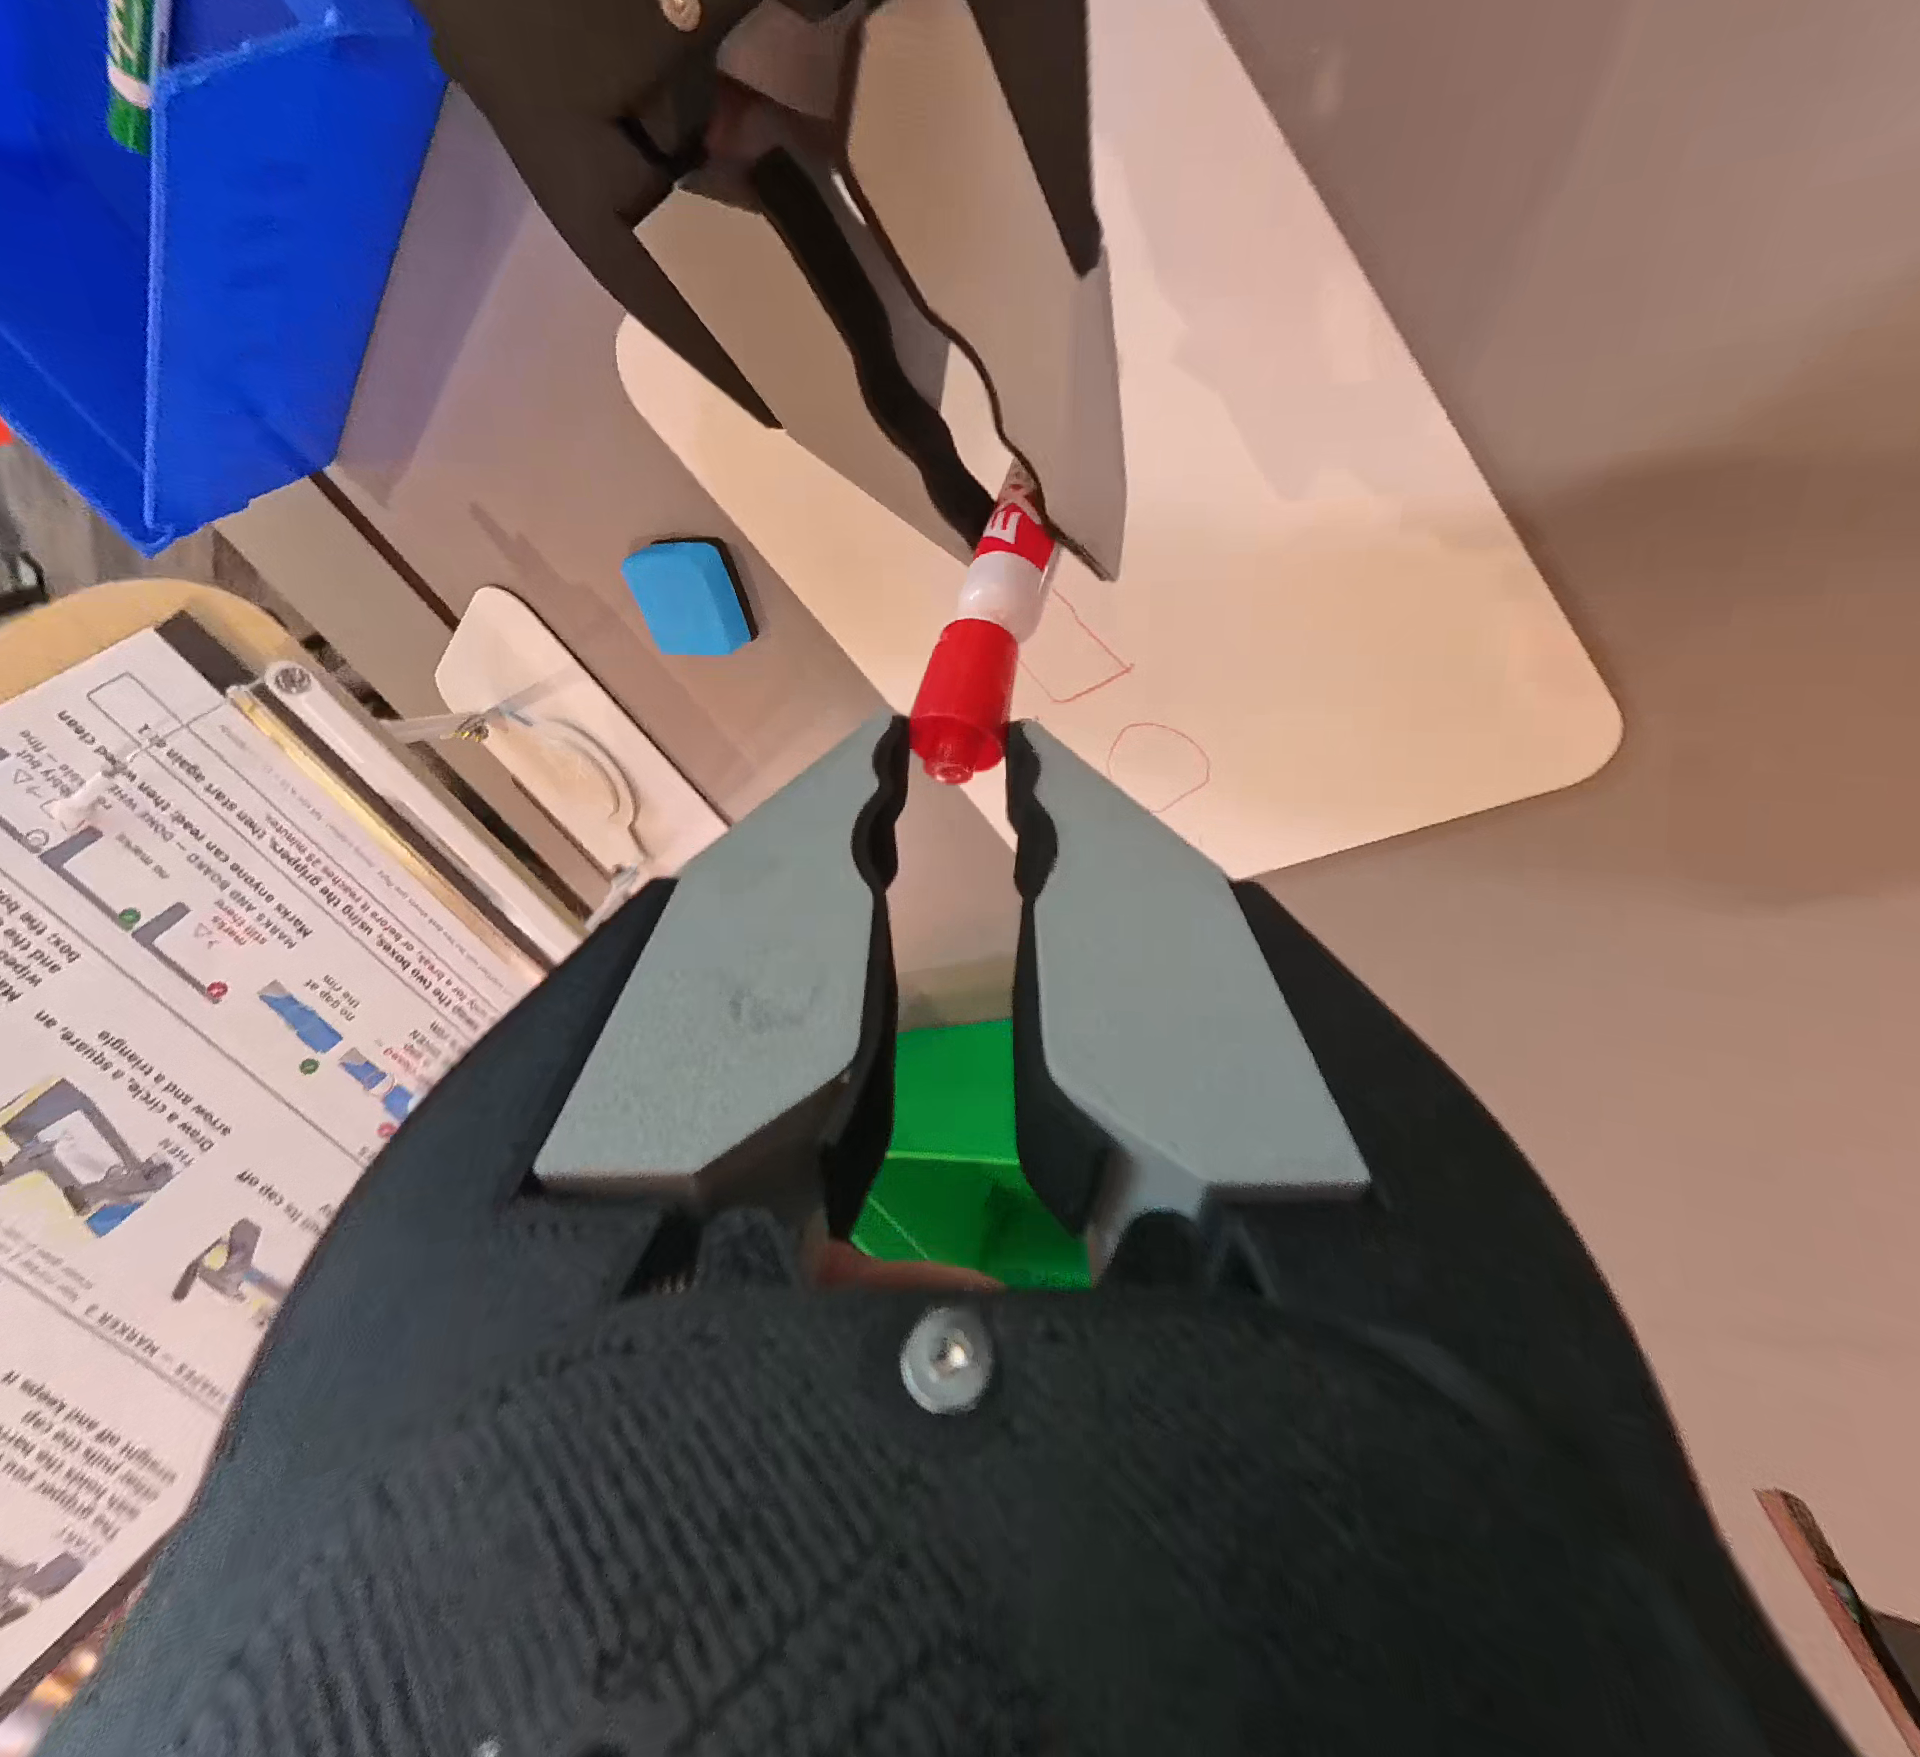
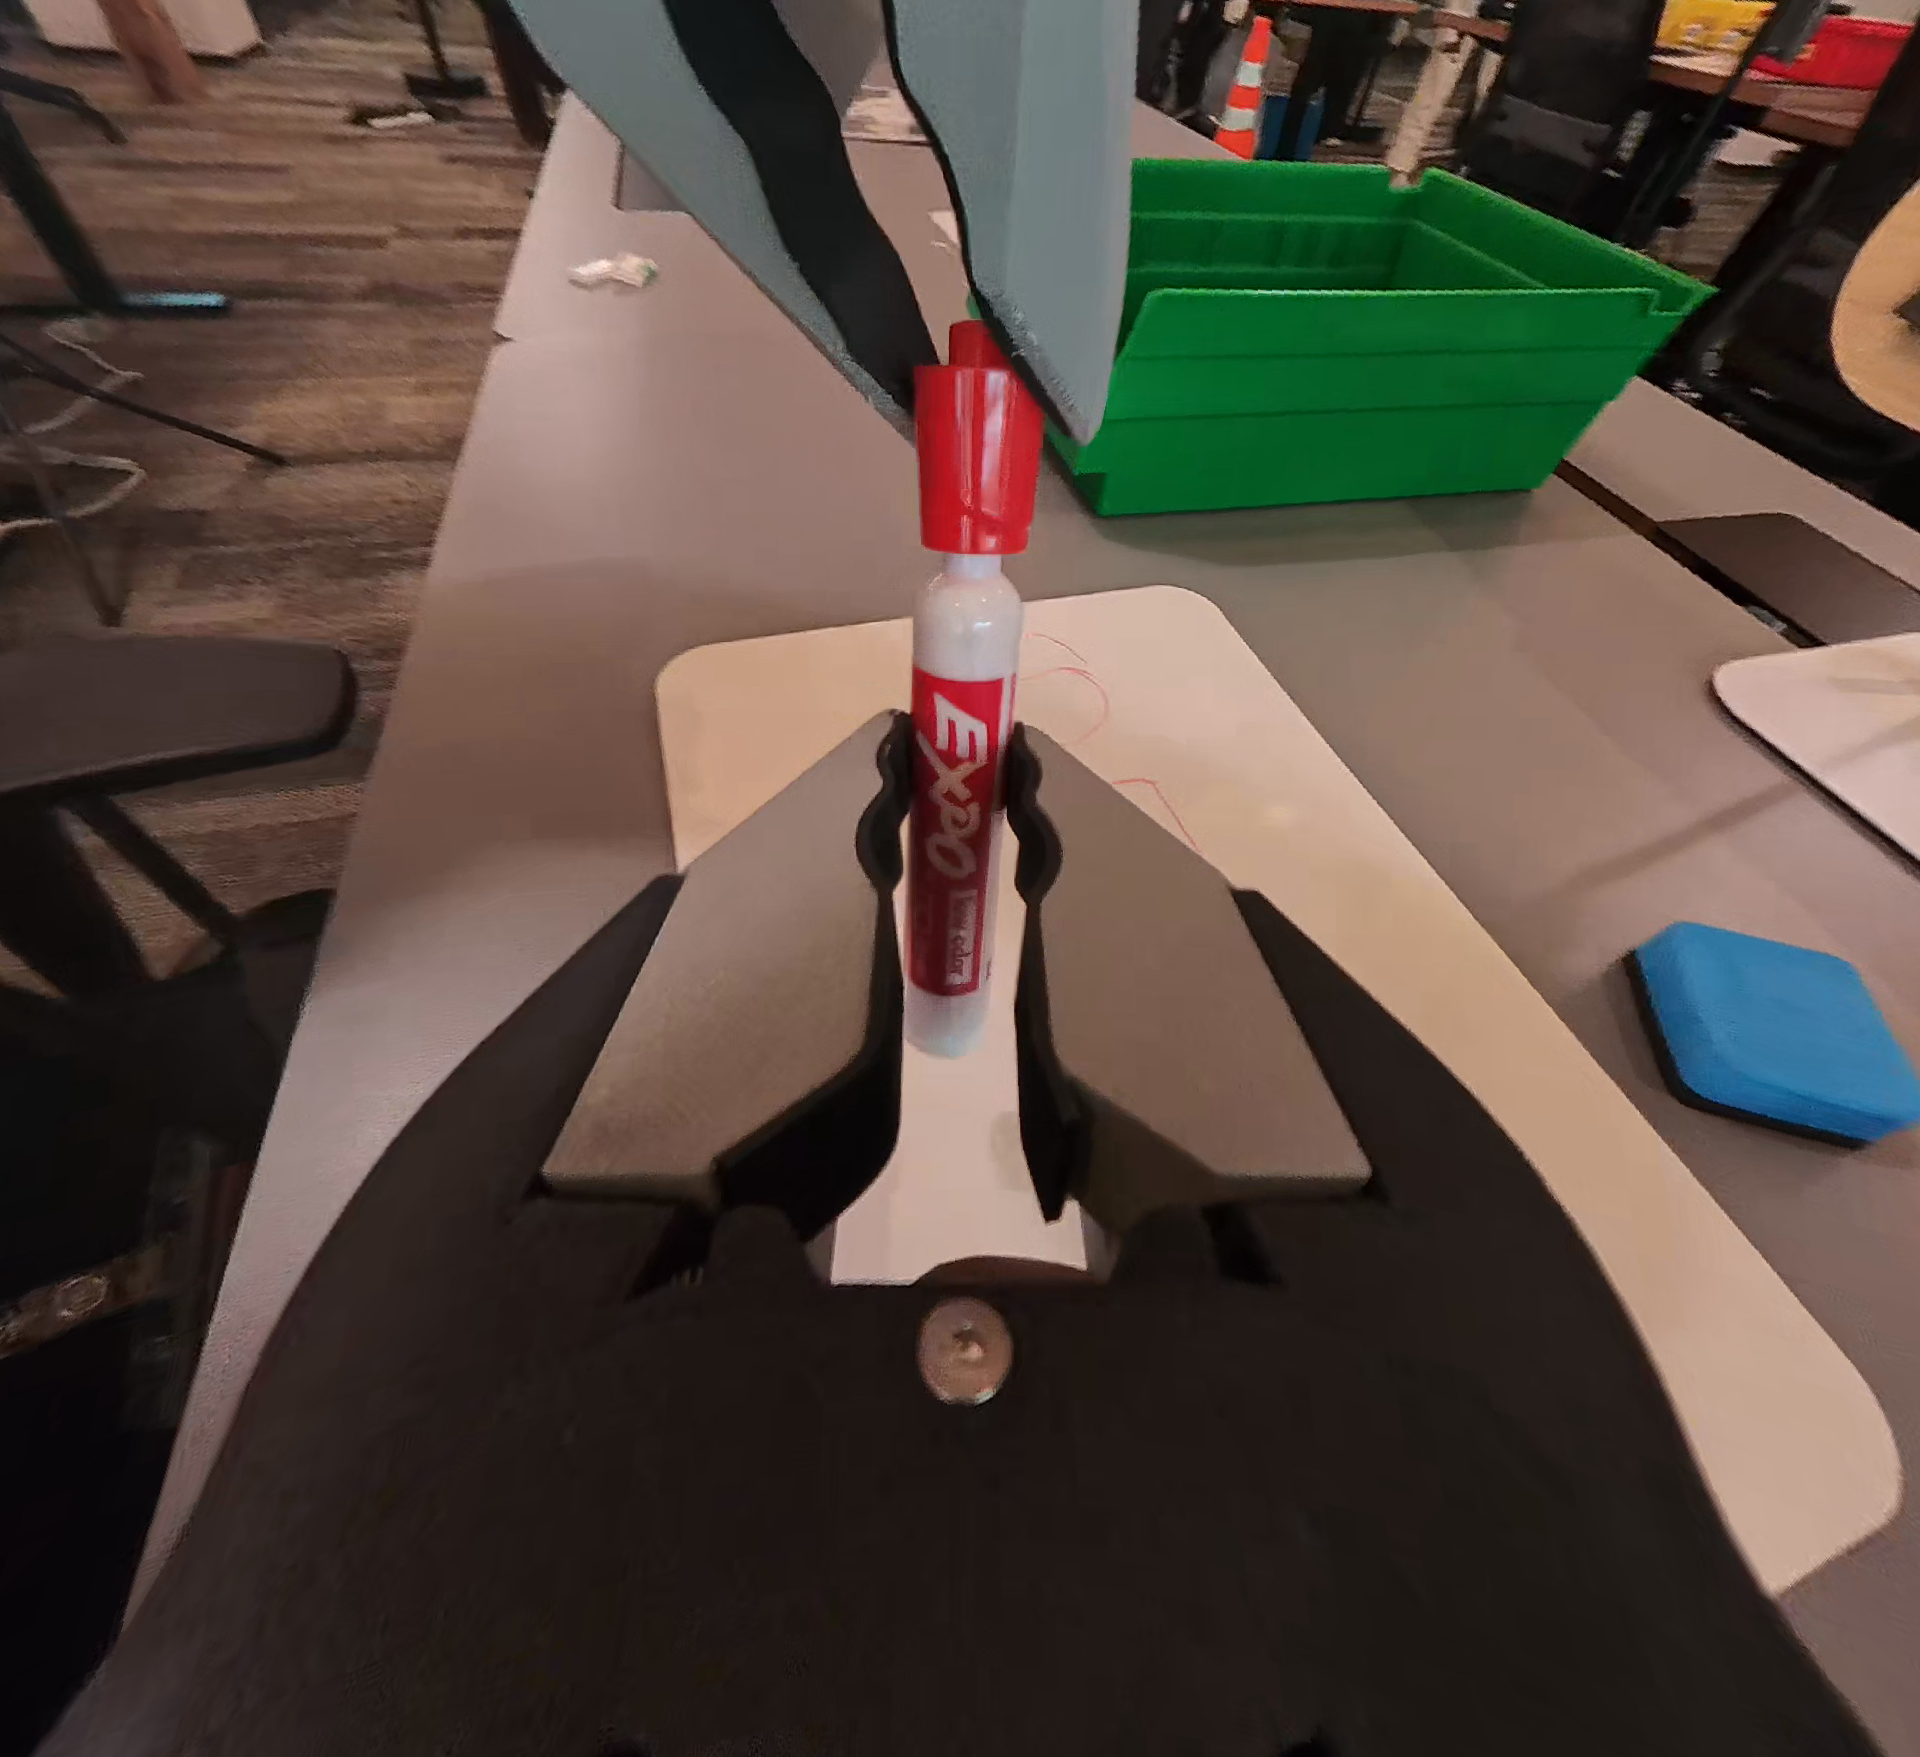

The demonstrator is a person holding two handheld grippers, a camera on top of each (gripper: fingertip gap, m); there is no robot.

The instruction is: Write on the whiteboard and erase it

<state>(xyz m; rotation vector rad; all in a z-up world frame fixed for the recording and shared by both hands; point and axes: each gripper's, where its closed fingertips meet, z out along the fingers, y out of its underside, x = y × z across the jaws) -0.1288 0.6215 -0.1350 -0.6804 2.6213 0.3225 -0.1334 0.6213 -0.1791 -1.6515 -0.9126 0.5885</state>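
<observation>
Both grippers meet on the red marker (image 2: 961,772): your right gripper (image 2: 956,751) clamps its barrel, your left gripper (image 1: 951,741) pinches the cap (image 1: 961,699); the shapes are drawn, so seat it squarely

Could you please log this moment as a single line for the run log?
right gripper: shut on red marker | left gripper: at marker cap, grip unclear | whiteboard: red shapes drawn | blue eraser: idle beside board

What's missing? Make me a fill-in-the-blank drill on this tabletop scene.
The right gripper is shut on the white-barrelled ____.
The left gripper pinches its ____ plastic cap.
The rectangular foam eraser beside the flat white whiteboard is ____.
Answers: marker, red, blue.
</observation>
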